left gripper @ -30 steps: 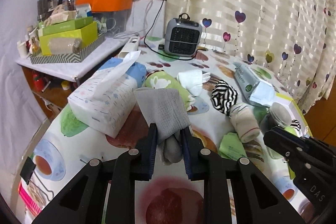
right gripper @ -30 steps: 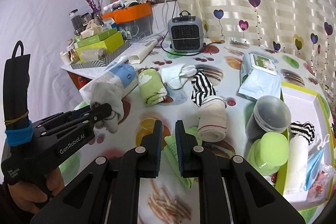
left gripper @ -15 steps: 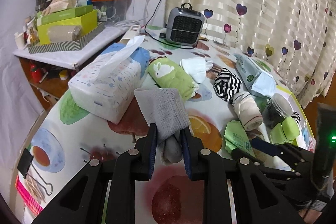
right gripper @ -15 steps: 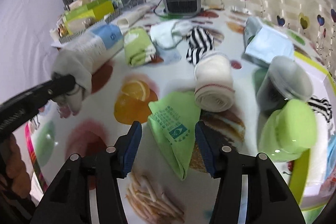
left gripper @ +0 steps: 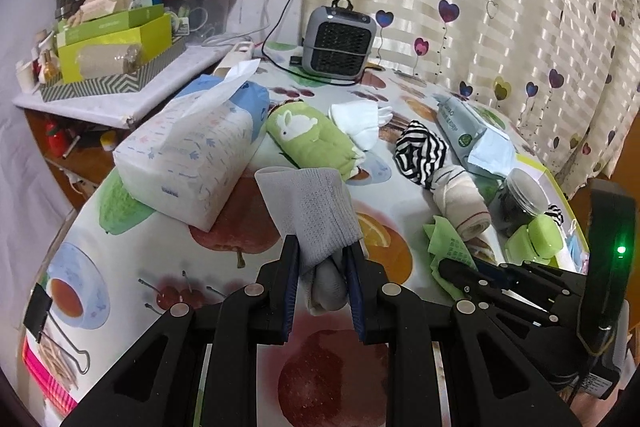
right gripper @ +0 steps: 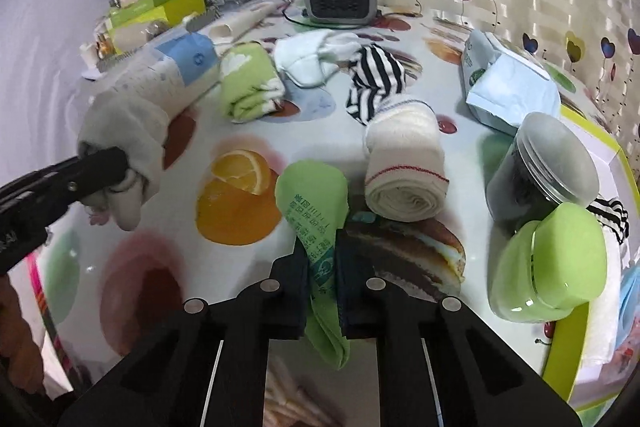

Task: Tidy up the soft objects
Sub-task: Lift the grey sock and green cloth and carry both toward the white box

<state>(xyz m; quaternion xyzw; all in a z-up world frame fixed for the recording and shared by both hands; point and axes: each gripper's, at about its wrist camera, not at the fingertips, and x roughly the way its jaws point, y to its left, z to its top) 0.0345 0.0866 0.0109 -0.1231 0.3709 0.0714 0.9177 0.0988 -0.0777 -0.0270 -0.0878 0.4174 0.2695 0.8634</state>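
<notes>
The right gripper (right gripper: 322, 265) has just closed its jaws on the green cloth (right gripper: 316, 211), clamped mid-fold. The left gripper (left gripper: 322, 267) clamps the grey sock (left gripper: 316, 215). Lifting the cloth straight up should keep the beige roll (right gripper: 404, 163), just right of the jaws, undisturbed.

I can make out rows of dark green printed characters and a small round logo on the light green cloth (right gripper: 316, 223) pinched in my right jaws, but they are too distorted for me to read. The grey-blue wipes pack (left gripper: 460, 125) at the far right carries a green round mark and print too small to read. I can read no other text.
</notes>
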